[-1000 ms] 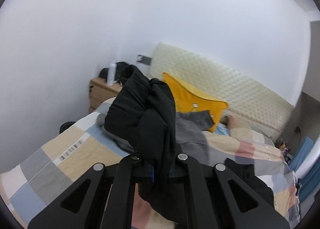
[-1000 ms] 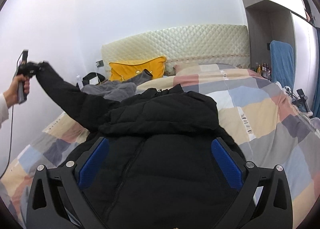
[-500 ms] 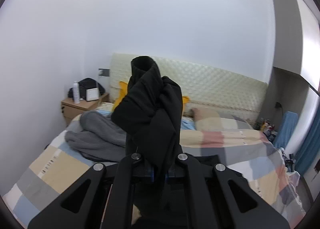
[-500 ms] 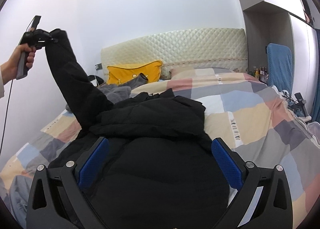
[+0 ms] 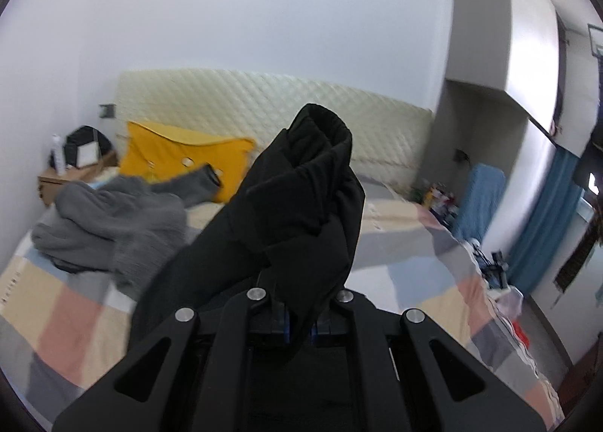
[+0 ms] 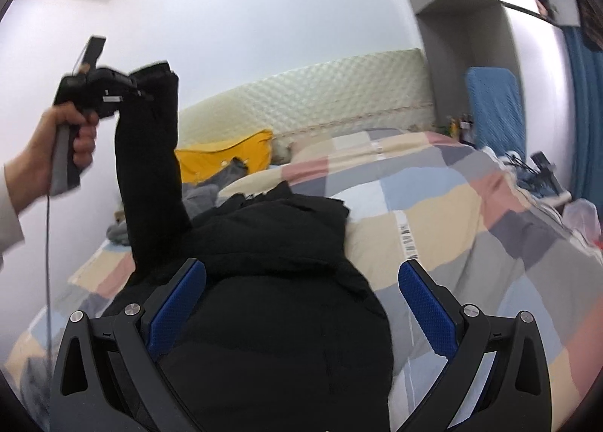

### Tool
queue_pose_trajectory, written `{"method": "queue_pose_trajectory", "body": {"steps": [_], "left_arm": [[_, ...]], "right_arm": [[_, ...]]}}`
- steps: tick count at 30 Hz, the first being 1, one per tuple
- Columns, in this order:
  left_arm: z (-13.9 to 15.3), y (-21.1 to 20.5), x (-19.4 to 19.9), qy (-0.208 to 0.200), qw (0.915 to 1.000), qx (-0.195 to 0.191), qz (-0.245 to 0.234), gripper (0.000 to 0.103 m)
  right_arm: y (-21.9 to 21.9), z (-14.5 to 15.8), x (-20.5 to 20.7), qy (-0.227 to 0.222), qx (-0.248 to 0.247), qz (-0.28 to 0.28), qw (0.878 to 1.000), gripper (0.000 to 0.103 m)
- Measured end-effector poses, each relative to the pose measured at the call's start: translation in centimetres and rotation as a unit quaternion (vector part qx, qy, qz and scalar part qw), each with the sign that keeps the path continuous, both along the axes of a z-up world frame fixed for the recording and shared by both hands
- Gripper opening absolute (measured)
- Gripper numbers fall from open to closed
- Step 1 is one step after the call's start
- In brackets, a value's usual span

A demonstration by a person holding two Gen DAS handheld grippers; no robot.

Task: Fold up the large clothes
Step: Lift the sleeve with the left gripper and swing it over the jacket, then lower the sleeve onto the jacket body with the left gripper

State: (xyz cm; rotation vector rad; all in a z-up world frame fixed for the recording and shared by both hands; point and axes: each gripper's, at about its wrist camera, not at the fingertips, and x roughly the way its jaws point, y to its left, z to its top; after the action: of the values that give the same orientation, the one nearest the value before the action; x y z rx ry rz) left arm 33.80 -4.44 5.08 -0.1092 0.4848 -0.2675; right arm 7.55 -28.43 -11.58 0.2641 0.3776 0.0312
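Observation:
A black puffer jacket [image 6: 279, 281] lies on the checked bed cover [image 6: 433, 221]. My left gripper [image 5: 299, 326] is shut on the jacket's sleeve [image 5: 297, 206] near the cuff and holds it high above the bed. In the right wrist view the left gripper [image 6: 139, 92] is at the upper left, and the sleeve [image 6: 150, 175] hangs from it down to the jacket body. My right gripper [image 6: 301, 304] is open and empty, with its blue pads [image 6: 426, 304] on either side of the jacket body.
A grey garment [image 5: 109, 221] and a yellow pillow [image 5: 177, 157] lie near the quilted headboard [image 5: 264, 108]. A wooden nightstand [image 5: 56, 179] stands at the far left. A blue chair [image 6: 493, 108], blue curtain [image 5: 546, 221] and small items line the right side.
My left gripper has lifted the sleeve higher and swung it toward the right, so the sleeve now stands nearly upright. My right gripper has stayed open over the jacket body.

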Motion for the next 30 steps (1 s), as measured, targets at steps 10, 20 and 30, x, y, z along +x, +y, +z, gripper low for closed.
{"method": "queue_pose_trajectory", "body": {"steps": [10, 20, 30], "left_arm": [[-10.1, -10.5, 0.9, 0.065, 0.9914, 0.062, -0.095, 0.006], [-21.1, -15.7, 3.8, 0.143, 0.9779, 0.092, -0.122, 0.007], [-27.1, -18.1, 5.6, 0.185, 0.9613, 0.158, -0.13, 0.007]], "right_arm": [[-1.5, -1.4, 0.9, 0.048, -0.004, -0.069, 0.996, 0.103], [-2.8, -2.9, 1.7, 0.065, 0.025, -0.062, 0.996, 0.103], [-2.5, -3.7, 2.6, 0.078, 0.034, -0.05, 0.995, 0.103]]}}
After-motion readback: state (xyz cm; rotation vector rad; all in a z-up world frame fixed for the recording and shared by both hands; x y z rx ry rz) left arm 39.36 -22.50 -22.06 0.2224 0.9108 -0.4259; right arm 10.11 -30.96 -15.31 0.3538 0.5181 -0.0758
